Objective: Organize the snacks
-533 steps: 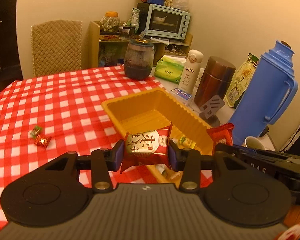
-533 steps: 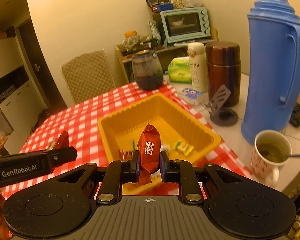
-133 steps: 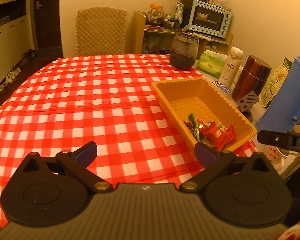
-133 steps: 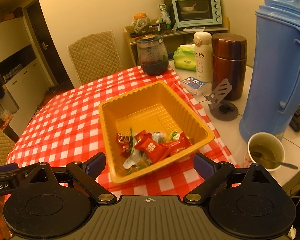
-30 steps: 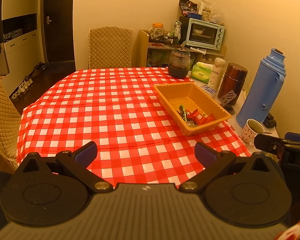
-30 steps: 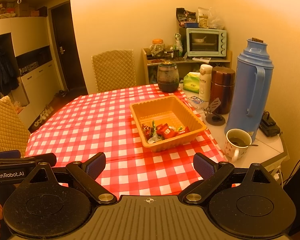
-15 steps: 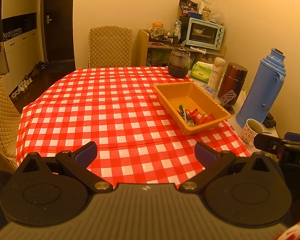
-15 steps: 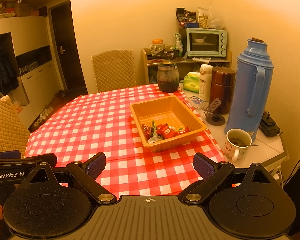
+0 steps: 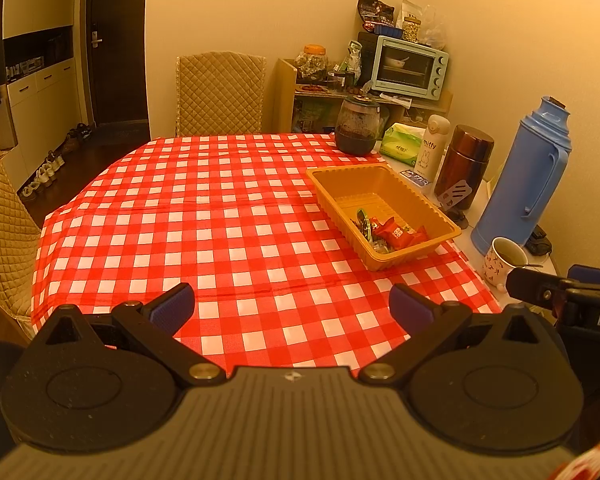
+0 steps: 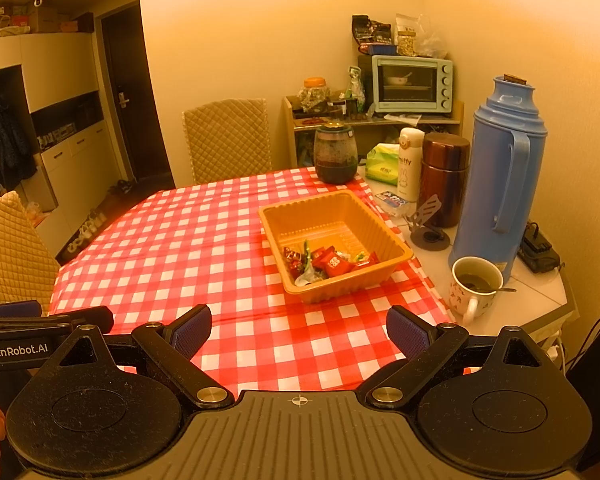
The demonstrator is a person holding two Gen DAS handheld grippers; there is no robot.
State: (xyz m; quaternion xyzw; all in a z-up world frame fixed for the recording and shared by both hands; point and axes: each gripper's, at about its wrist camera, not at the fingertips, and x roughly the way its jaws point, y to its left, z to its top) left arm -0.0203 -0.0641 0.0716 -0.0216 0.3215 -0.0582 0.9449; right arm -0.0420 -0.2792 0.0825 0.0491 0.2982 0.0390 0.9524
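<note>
A yellow plastic tray sits on the right side of the red checked table. Several wrapped snacks, mostly red, lie piled at its near end. My left gripper is open and empty, held high and well back from the table's near edge. My right gripper is open and empty, likewise held back from the tray. Each gripper shows at the edge of the other's view.
Right of the tray stand a blue thermos, a brown flask, a white bottle, a mug with a spoon and a dark jar. Quilted chairs stand at the far end and the left. A shelf with a toaster oven is behind.
Over the last second nothing has visibly moved. Earlier both grippers held snack packets over the tray; now they are empty and pulled far back from the table.
</note>
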